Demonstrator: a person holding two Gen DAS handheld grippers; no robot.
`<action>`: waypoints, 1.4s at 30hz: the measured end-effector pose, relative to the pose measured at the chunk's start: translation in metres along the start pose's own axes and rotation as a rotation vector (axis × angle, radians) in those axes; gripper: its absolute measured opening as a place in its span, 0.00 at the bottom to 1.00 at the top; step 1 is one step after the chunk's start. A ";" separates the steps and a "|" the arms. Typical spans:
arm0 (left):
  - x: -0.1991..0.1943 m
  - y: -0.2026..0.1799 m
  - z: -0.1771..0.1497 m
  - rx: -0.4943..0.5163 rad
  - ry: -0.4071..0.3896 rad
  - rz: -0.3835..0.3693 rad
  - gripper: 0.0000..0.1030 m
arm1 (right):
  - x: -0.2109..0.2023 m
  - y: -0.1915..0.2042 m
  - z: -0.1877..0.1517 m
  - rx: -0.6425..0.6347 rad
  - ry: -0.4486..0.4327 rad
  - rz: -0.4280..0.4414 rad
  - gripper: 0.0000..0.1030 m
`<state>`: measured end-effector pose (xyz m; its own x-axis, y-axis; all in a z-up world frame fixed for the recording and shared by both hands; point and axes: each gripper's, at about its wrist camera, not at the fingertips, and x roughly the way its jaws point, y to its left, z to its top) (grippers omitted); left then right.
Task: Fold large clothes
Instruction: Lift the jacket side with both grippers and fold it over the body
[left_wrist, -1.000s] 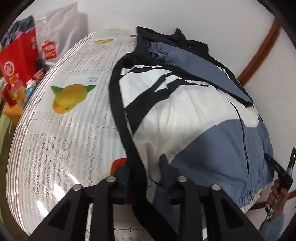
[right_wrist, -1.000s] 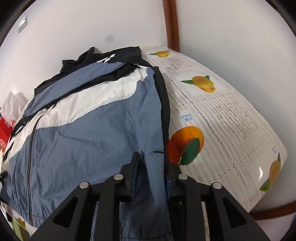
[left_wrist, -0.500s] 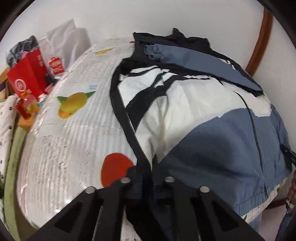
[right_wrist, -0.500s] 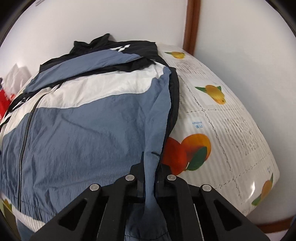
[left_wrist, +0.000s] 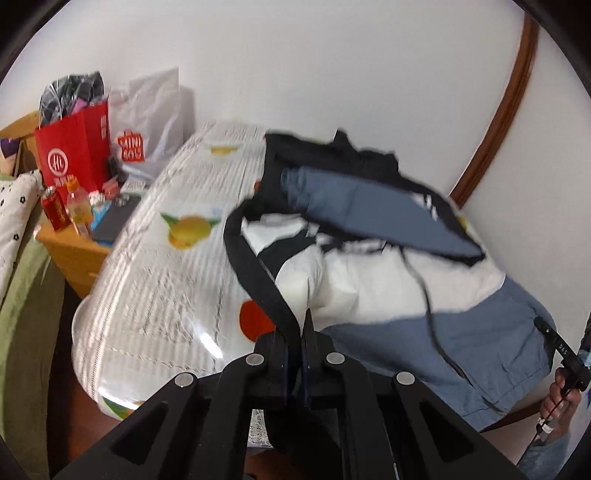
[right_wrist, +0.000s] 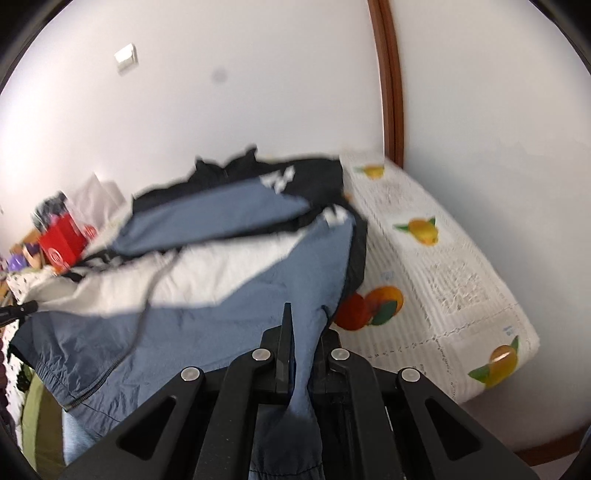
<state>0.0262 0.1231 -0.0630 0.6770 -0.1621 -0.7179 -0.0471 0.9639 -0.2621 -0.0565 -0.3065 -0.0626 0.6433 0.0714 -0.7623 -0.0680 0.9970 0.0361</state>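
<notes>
A thin, crinkled nylon jacket (left_wrist: 388, 291) in blue, white and black panels lies across a table (left_wrist: 155, 295) covered with a glossy fruit-print cloth. Its near hem hangs off the table edge, lifted at both corners. The left gripper (left_wrist: 299, 332) is clenched on the black trim band at one corner, the fabric running straight out from between its fingers. The right gripper (right_wrist: 303, 328) is pinched on the blue panel at the other corner, cloth draping down over its body. Motion blur smears the collar and folded sleeve at the far end; the jacket's zipper reads only as a dark line. A red bag (left_wrist: 74, 147) and bottles (left_wrist: 66, 210) crowd a wooden stand beside the table.
</notes>
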 end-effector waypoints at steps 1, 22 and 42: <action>-0.007 0.000 0.004 0.000 -0.020 -0.012 0.05 | -0.008 0.001 0.003 0.011 -0.019 0.009 0.04; 0.062 -0.023 0.138 -0.013 -0.181 0.022 0.05 | 0.072 -0.004 0.152 0.237 -0.118 0.084 0.05; 0.203 0.015 0.142 -0.060 0.056 0.096 0.17 | 0.245 -0.014 0.149 0.177 0.084 -0.055 0.08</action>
<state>0.2678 0.1349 -0.1212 0.6255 -0.0826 -0.7758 -0.1546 0.9615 -0.2270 0.2158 -0.2988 -0.1535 0.5758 0.0212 -0.8173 0.1058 0.9893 0.1002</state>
